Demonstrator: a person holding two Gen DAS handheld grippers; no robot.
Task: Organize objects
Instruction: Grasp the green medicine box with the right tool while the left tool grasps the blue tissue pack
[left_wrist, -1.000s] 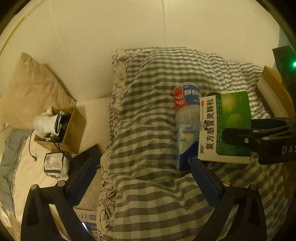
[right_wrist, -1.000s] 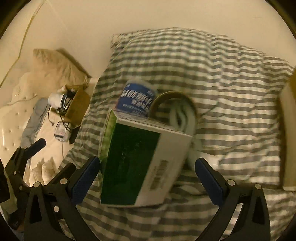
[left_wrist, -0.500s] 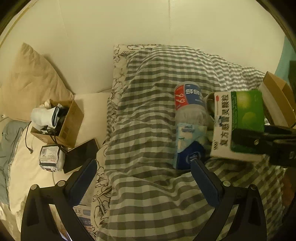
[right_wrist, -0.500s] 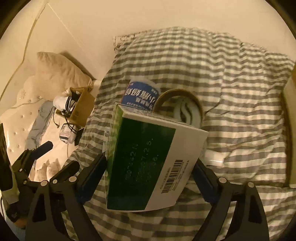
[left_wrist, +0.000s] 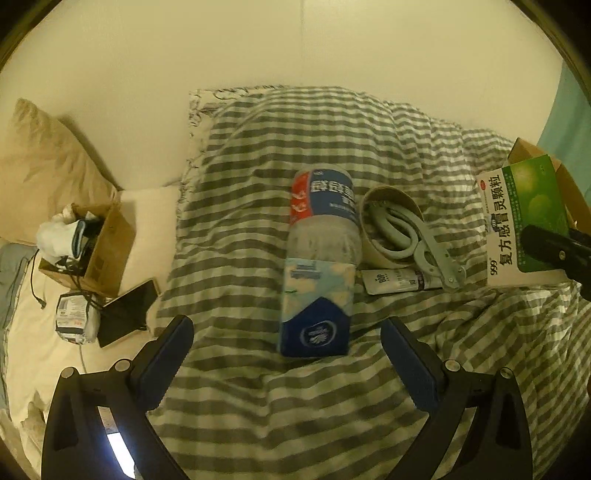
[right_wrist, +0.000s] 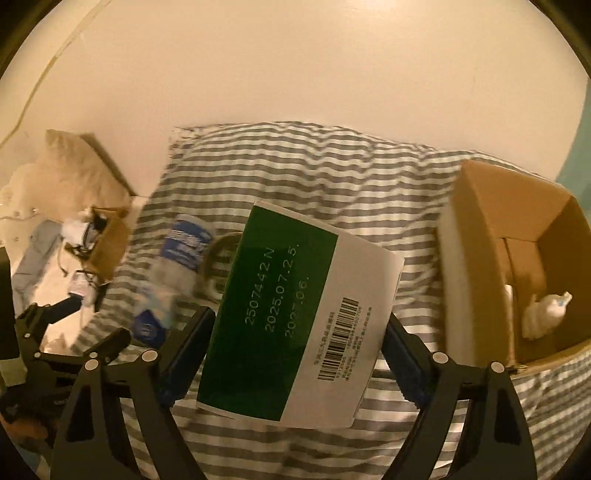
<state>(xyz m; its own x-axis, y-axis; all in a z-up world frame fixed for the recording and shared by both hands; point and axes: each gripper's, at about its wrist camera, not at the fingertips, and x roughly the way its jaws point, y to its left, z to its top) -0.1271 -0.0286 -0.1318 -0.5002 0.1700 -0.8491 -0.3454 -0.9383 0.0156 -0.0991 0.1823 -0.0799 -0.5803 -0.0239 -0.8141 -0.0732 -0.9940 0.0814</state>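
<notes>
Left wrist view: the left tongs (left_wrist: 284, 354) hang wide and empty over the striped quilt (left_wrist: 295, 398), a water bottle (left_wrist: 319, 262) lying just ahead; the medicine box (left_wrist: 524, 221) is held off to the right.

Right wrist view: the right tongs (right_wrist: 295, 354) clamp the medicine box (right_wrist: 299, 314) by its sides, raised above the quilt, near the open cardboard box (right_wrist: 517, 258).

Step in hand: likely carrying the medicine box to the cardboard box; clear its near wall, then lower before letting go.

Beige pillow (left_wrist: 44, 162) against wall; dark tablet (left_wrist: 127, 312) flat on cream sheet (left_wrist: 48, 354).
</notes>
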